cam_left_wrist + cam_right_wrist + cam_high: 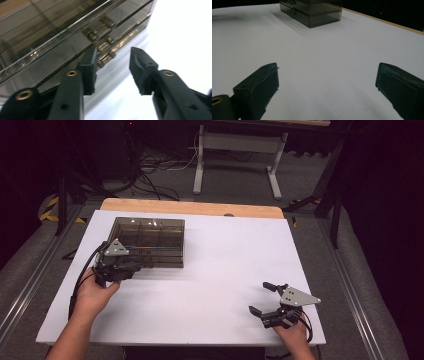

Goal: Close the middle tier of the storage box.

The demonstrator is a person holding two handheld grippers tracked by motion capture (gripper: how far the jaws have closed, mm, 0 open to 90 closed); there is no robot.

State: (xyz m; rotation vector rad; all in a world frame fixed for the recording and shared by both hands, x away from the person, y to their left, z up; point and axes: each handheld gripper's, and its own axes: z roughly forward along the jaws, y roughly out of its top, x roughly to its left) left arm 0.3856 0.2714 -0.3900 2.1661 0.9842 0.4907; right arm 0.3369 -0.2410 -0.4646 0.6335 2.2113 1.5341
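the smoky drawer box (149, 241) sat at the far left of the white surface (220, 270). the left hand-held gripper (112, 67) was released, jaws apart at the box's front handles (100, 32). the right hand-held gripper (265, 299) hovered wide apart and empty near the surface's front right corner.

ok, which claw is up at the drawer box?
The left claw: its open jaws sit right at the smoky drawer box, by the drawer handles. The right claw is open over bare table, far off.

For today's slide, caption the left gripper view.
Open left gripper poised at the small metal handles of a smoky translucent plastic drawer box.
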